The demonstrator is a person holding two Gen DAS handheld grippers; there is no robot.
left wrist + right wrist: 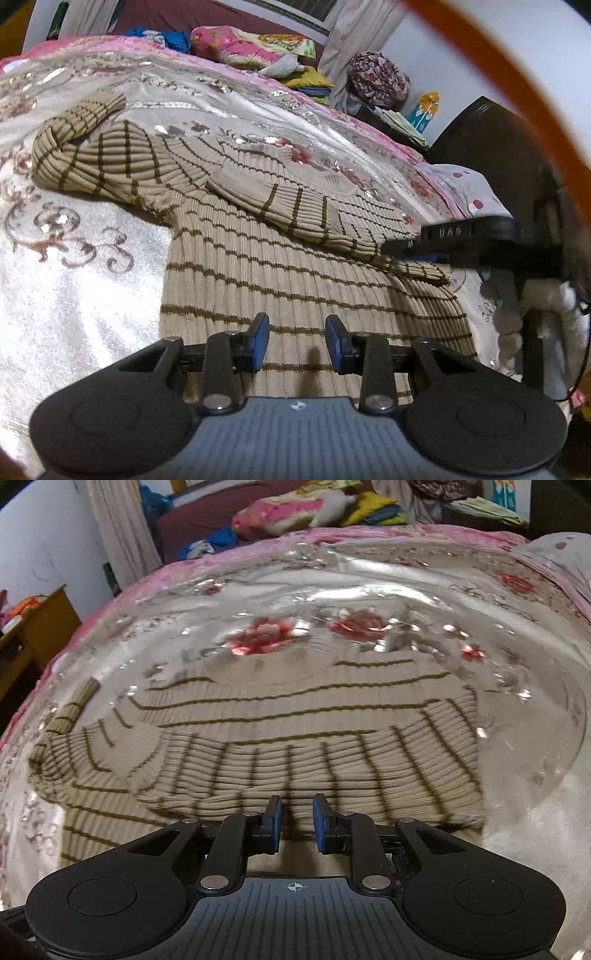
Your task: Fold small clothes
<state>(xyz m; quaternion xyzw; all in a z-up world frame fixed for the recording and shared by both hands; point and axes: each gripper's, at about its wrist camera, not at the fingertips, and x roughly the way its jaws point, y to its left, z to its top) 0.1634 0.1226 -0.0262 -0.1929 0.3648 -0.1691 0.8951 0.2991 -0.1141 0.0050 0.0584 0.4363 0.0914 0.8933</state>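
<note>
A beige ribbed sweater with thin brown stripes [295, 266] lies flat on the bed. One sleeve [295, 206] is folded across its chest; the other sleeve [85, 147] lies bunched out to the far left. My left gripper [297, 341] is open and empty just above the sweater's lower body. My right gripper [297, 821] is open and empty above the folded sleeve [295, 775]. It also shows in the left wrist view [406, 247] at the sweater's right edge, by the sleeve's shoulder end.
The shiny white floral bedspread [74, 277] has a pink border. Pillows and piled clothes [258, 48] sit at the far end. A dark headboard [498, 147] and cluttered side table [399, 122] stand at the right. A wooden cabinet [33, 635] stands left.
</note>
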